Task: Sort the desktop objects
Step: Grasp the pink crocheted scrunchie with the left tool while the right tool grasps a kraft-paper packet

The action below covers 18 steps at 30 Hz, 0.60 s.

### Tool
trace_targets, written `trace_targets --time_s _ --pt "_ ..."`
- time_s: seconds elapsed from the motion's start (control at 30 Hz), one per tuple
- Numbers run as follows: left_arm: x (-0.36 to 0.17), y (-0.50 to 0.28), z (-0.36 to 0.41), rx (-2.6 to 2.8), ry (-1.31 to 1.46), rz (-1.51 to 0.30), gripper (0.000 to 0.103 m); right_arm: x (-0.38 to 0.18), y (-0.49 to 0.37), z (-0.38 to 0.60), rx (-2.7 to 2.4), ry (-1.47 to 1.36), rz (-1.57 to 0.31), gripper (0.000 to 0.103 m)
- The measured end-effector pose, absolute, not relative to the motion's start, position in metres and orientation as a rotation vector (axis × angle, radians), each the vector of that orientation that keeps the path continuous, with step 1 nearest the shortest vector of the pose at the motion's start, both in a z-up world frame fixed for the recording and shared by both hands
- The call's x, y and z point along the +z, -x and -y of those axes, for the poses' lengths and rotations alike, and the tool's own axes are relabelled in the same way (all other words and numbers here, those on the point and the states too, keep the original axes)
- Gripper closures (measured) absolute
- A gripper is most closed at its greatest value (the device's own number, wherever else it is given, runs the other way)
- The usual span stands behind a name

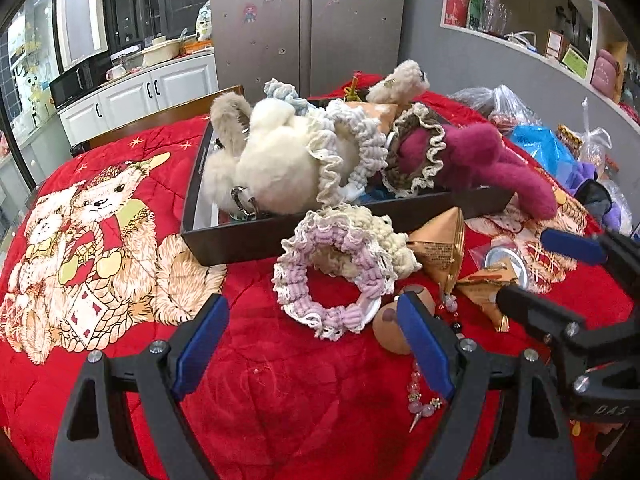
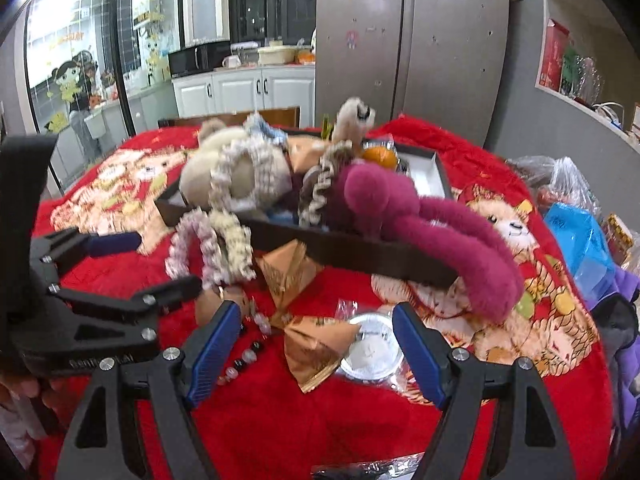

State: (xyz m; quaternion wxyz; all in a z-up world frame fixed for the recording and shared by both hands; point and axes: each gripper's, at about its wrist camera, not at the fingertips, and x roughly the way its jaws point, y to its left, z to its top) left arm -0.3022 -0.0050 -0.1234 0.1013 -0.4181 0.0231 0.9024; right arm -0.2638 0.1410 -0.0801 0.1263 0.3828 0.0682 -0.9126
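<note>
Blue-padded fingers fill the bottom of both views. The left gripper (image 1: 316,344) hangs with jaws apart and empty over the red blanket (image 1: 280,392), just below the lilac scrunchie (image 1: 332,276) at centre frame. The right gripper (image 2: 316,354) is also apart and empty, straddling a gold foil packet (image 2: 316,350) and a round silver tin (image 2: 372,352) at lower centre.

Sorting looks partly done: the dark tray (image 1: 240,236) in mid frame already holds a cream plush (image 1: 272,168) and a magenta plush (image 1: 488,156), whose ear droops over the rim. The scrunchie, packets, tin and a bead string (image 1: 424,392) lie loose in front of the tray.

Next, I judge, either gripper must lower over its nearest item and close on it before carrying it to the tray.

Readable writing is scant: "DAS" is moulded on the right gripper's body at the right edge of the left view; packet print is too small.
</note>
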Motion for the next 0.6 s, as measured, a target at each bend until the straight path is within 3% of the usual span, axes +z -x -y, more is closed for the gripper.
trace_targets --time_s 0.6 --pt "-0.133 0.318 0.022 2.708 1.243 -0.053 0.016 -0.111 0.273 -0.132 -2.631 -1.219 -0.244 0.023"
